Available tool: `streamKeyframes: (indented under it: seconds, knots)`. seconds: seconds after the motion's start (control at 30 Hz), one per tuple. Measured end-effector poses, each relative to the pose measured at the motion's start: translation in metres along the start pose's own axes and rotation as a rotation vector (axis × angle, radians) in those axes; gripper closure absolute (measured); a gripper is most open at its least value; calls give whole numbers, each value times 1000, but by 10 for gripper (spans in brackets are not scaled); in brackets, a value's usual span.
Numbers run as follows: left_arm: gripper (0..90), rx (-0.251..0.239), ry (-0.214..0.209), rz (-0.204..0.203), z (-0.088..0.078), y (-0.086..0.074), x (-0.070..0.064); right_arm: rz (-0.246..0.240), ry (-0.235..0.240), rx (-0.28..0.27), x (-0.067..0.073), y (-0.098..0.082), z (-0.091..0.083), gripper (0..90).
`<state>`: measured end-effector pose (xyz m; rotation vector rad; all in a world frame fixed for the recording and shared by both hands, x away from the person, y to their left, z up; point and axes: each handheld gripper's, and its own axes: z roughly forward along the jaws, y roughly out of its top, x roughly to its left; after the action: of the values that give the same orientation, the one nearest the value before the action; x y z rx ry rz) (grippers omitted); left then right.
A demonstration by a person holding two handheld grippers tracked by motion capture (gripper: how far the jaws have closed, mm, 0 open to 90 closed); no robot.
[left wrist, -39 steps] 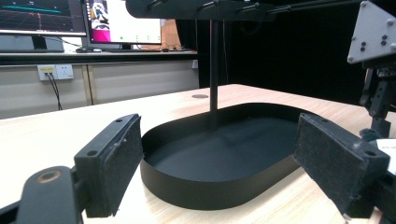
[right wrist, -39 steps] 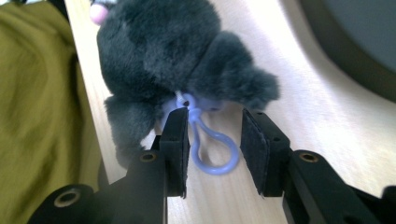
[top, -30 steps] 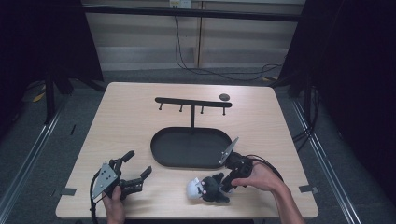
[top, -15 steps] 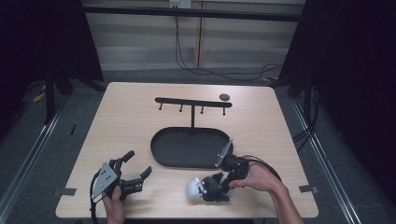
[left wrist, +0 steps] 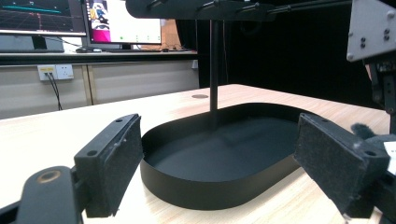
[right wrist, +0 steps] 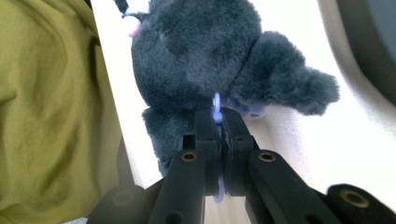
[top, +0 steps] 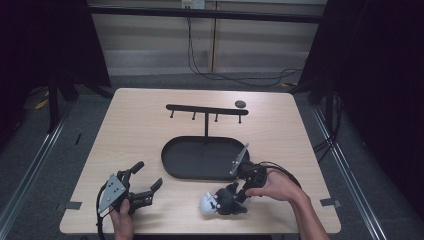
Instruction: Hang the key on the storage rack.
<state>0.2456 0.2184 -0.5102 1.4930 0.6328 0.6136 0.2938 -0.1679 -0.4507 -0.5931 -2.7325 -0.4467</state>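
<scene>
Wooden table [top: 150,125], seen from above, with a black oval tray [top: 175,162] near the middle. Rising from the tray's far side, a thin post topped by a black bar [top: 206,109] with four small pegs hanging under it. Beyond the bar's right end, a small dark disc [top: 240,104] flat on the wood. At the near left, held in a hand [top: 122,222]: left gripper [top: 146,181], jaws spread wide, nothing between them, aimed toward the tray; black pads [left wrist: 116,158] framing the tray wall in the left gripper view. At the near right, just in front of the tray: plush toy [top: 220,202], dark grey with a white face, lying on the table close to the front edge. Right gripper [top: 235,192] down at the toy, jaws clamped tight on a pale violet loop [right wrist: 216,109] at the toy's body, plainly visible in the right gripper view. Yellow-green cloth [right wrist: 46,116] at that view's left.
</scene>
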Motion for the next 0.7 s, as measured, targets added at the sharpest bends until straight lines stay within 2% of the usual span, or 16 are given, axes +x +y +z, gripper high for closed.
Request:
streamKeyframes:
  seconds: [0.2,0.63,0.7]
  knots:
    - [154,0,0,0,0,0,0,-29,-25,-12,6,8,-12,872]
    - [154,0,0,0,0,0,0,-42,-49,-6,15,24,-34,873]
    - [154,0,0,0,0,0,0,-59,-57,-14,17,26,-40,873]
